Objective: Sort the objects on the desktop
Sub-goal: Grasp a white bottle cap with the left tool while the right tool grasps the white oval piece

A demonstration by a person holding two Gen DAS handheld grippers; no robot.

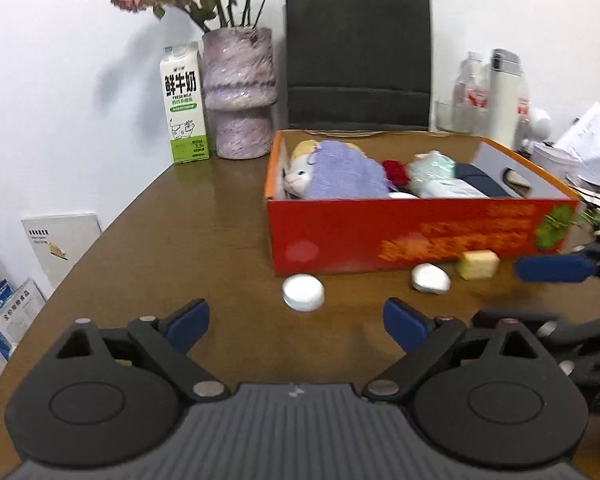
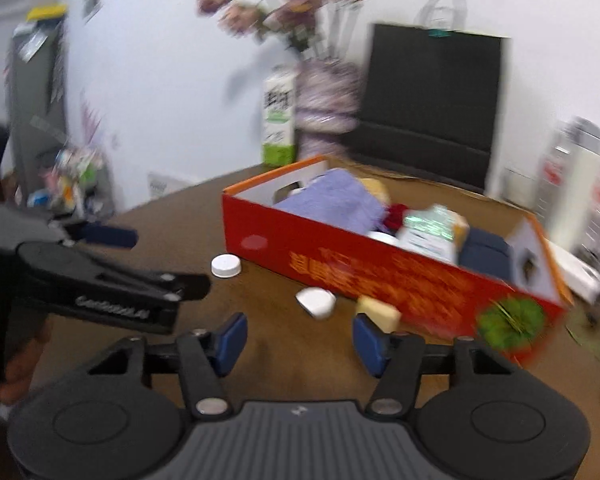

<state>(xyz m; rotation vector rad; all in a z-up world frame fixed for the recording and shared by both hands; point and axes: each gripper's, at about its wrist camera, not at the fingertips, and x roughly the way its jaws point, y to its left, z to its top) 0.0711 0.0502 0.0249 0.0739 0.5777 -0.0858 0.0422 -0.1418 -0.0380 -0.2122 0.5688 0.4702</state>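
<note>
**Desktop objects: a filled red box, three loose pieces in front of it**

Desktop objects lie partly inside a red cardboard box (image 1: 400,236) with an orange rim, which sits right of centre in the left wrist view on a brown table (image 1: 204,232). Packed into it from left to right are a plush toy (image 1: 300,174) with a white face under a lavender cloth (image 1: 346,176), a small red item (image 1: 395,171), a pale green plastic packet (image 1: 436,178) and a dark navy item (image 1: 480,182). The right end wall of the box has a cut-out handle hole.

On the table just in front of the box's long red side lie three loose things: a round white cap (image 1: 303,292) below the box's left corner, a white rounded piece (image 1: 430,278) further right, and a yellow block (image 1: 478,265) beside it, close against the box wall.

Behind the box, in the upper half of the frame, stand a milk carton (image 1: 185,104), a mottled purple vase (image 1: 240,92) holding dried flowers, and a black paper bag (image 1: 358,56). Bottles and a white flask (image 1: 506,96) stand at upper right.

At the bottom of that frame the left gripper (image 1: 296,326) has its jaws spread wide, empty, with the white cap just beyond them. In the blurred right wrist view the right gripper (image 2: 300,338) stands at a narrower gap, also empty; the yellow block sits just past its right finger.
</note>
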